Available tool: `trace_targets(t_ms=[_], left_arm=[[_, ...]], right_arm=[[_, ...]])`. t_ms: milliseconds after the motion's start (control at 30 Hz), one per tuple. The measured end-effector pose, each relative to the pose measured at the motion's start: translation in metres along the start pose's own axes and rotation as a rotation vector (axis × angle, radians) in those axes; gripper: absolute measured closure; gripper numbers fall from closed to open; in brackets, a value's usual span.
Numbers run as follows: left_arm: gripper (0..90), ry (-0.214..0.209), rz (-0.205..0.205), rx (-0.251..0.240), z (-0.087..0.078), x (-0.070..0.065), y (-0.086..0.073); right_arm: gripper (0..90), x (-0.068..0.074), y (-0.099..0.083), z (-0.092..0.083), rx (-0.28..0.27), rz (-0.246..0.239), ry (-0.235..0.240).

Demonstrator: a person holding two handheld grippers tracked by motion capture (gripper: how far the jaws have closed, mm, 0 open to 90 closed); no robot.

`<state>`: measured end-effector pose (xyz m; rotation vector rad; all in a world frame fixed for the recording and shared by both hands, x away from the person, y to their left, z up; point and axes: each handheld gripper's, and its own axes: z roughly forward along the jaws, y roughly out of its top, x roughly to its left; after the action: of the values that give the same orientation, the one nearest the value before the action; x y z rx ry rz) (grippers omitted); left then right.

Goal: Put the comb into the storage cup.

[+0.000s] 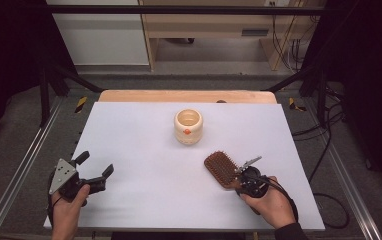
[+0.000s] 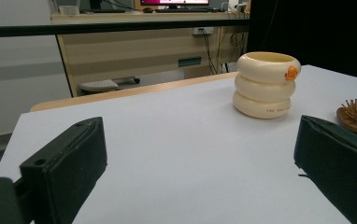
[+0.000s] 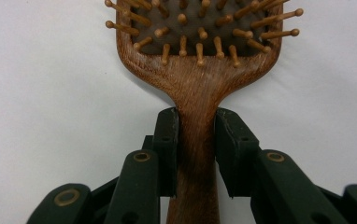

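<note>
Right gripper [image 3: 196,140], jaws pressed on the hairbrush [image 1: 222,170] handle; brush's long axis runs from it toward the cup [image 1: 188,126].

- Hairbrush [image 3: 197,88]: brown wood, visible grain, tan pegs.
- Ringed cup [image 2: 266,85]: cream, one orange spot.
- Worktop [image 1: 144,150]: plain white; far edge pale wood.
- Gripper pads [image 3: 166,149]: black.

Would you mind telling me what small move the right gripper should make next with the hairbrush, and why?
Probably finish closing, then lift slightly. The right gripper has its jaws on either side of the wooden hairbrush handle, about touching it, and the brush lies flat on the white table, bristles up. The left gripper is open and idle.
</note>
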<state>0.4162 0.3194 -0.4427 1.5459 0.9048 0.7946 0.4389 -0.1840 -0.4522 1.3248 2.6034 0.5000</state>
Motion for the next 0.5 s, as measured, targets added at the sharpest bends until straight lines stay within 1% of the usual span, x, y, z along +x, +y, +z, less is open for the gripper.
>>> trace_targets(t_ms=[67, 167, 367, 400, 500], left_arm=[[2.4, 0.0, 0.001, 0.0, 0.0001, -0.0003, 0.0], [2.4, -0.001, 0.002, 0.001, 0.0001, -0.0005, 0.0], [2.5, -0.002, 0.003, 0.001, 0.0, -0.0008, 0.0002], [2.5, -0.002, 0.004, 0.0, -0.0001, -0.0009, 0.0003], [2.5, -0.002, 0.002, -0.001, -0.0006, -0.001, 0.0005]], right_arm=[[70.7, 0.0012, 0.0007, -0.0001, 0.006, 0.007, -0.003], [71.1, 0.0012, 0.0002, 0.0005, 0.001, -0.003, -0.007], [72.4, 0.0001, -0.0009, 0.0006, -0.004, -0.005, -0.003], [72.5, -0.0002, -0.0007, 0.0007, -0.005, -0.014, -0.003], [72.7, 0.0002, 0.0, 0.0006, -0.003, -0.019, -0.004]])
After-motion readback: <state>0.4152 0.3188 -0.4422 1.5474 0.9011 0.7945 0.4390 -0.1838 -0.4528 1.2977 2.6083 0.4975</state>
